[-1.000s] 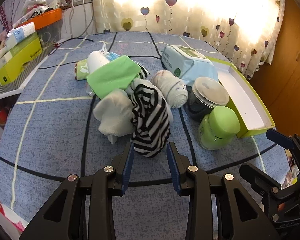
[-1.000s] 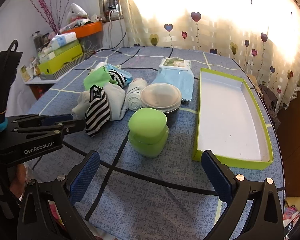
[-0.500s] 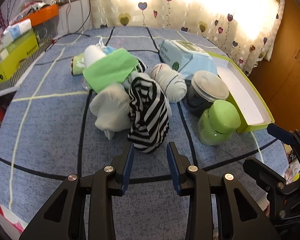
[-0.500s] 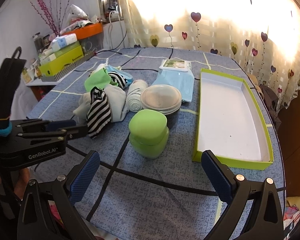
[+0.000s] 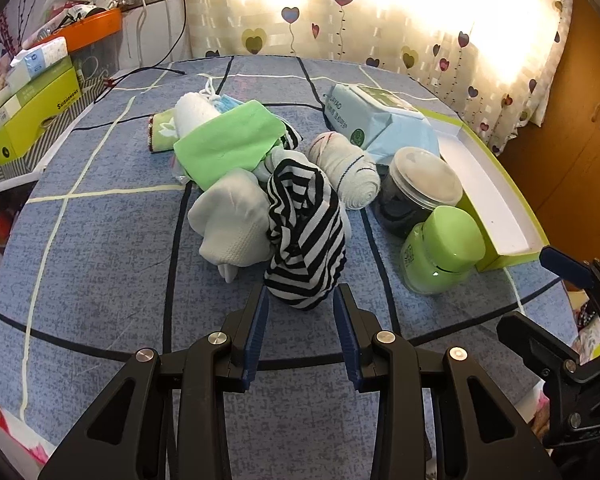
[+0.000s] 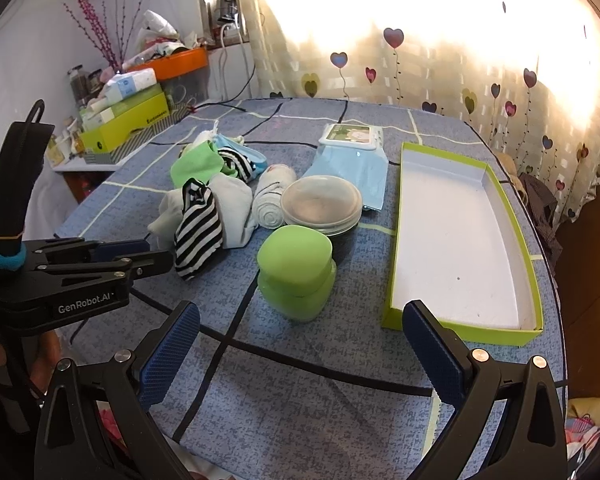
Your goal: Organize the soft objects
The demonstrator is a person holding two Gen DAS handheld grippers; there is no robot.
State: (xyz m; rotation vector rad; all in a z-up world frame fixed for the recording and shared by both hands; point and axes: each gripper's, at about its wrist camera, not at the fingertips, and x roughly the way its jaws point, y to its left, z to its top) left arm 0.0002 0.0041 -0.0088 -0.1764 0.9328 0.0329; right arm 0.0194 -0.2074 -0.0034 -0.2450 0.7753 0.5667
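A black-and-white striped sock [image 5: 306,236] lies at the near end of a pile of soft things: a white sock [image 5: 232,220], a green cloth [image 5: 230,144], a rolled white sock [image 5: 346,170]. My left gripper [image 5: 300,300] is open, its jaws on either side of the striped sock's near tip. From the right wrist view the striped sock [image 6: 198,232] sits just past the left gripper [image 6: 156,254]. My right gripper [image 6: 296,344] is wide open and empty above the tablecloth, near a green jar [image 6: 296,272]. An empty green-edged box [image 6: 460,236] lies at the right.
A clear-lidded jar [image 5: 416,192] and a green jar [image 5: 440,252] stand right of the pile. A pack of wipes [image 5: 376,120] lies behind them. Boxes and an orange tray [image 5: 32,92] crowd the shelf at the far left.
My left gripper has moved forward, and the striped sock's tip now sits between its open jaws. The right gripper has barely moved.
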